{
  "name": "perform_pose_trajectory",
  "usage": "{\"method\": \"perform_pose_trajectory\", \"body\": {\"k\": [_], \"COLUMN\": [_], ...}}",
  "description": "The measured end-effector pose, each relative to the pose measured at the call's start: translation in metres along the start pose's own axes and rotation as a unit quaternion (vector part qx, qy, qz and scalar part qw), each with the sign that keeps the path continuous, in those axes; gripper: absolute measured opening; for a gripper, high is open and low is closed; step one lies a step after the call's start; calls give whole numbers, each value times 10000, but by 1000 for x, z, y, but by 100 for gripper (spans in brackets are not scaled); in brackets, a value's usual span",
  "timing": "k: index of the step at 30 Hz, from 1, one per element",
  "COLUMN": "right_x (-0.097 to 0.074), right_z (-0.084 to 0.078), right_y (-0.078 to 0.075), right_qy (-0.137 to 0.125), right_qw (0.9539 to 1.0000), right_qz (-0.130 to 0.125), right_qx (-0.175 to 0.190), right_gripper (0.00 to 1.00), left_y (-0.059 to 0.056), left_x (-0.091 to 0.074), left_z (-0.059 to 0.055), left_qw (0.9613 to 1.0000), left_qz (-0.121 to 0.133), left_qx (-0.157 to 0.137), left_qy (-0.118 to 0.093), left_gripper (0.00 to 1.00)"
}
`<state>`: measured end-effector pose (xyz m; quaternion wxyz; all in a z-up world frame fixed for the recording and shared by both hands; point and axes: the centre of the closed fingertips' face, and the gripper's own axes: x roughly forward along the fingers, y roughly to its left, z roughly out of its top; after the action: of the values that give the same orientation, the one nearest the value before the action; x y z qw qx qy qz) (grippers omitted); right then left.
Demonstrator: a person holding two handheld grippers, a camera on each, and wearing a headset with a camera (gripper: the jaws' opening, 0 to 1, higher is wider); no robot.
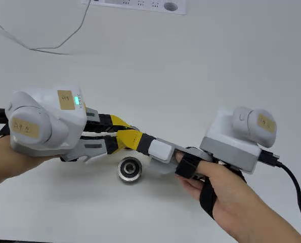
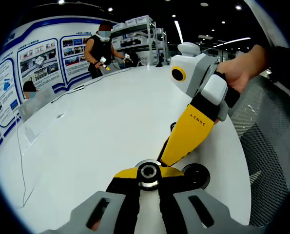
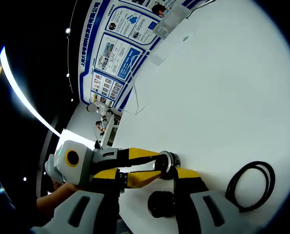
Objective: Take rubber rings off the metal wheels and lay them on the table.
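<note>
Currently left tongs (image 2: pixel 149 174) grip a wheel (image 2: pixel 148 171), bore facing upward.

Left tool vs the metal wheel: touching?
Touching. The left gripper view shows the left tool with its yellow jaw tips pressed against both sides of the metal wheel, with no gap.

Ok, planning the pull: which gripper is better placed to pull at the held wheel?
Right, probably. The left gripper is shut on the wheel, holding it; the right gripper is open with its tips beside that wheel.
</note>
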<state>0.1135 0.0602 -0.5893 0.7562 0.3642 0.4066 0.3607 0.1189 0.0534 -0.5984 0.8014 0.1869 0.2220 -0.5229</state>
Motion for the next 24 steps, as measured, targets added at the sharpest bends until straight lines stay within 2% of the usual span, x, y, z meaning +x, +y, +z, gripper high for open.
{"method": "perform_pose_trajectory", "body": {"k": [9, 11, 17, 24], "right_x": [-1, -2, -1, 1], "right_z": [2, 5, 6, 8], "right_y": [-3, -5, -11, -24], "right_qy": [-47, -123, -76, -103], "right_qw": [9999, 9998, 9997, 9988], "right_qz": [-93, -137, -212, -468], "right_qx": [51, 44, 22, 52], "right_gripper": [40, 36, 28, 15], "left_y": [-1, -1, -1, -1], "left_x": [0, 0, 0, 0], "left_z": [0, 0, 0, 0], "left_qw": [10000, 10000, 10000, 10000], "left_qz": [4, 7, 10, 14], "left_qx": [17, 25, 28, 38], "left_qy": [-1, 3, 5, 9], "left_gripper": [14, 14, 14, 14]}}
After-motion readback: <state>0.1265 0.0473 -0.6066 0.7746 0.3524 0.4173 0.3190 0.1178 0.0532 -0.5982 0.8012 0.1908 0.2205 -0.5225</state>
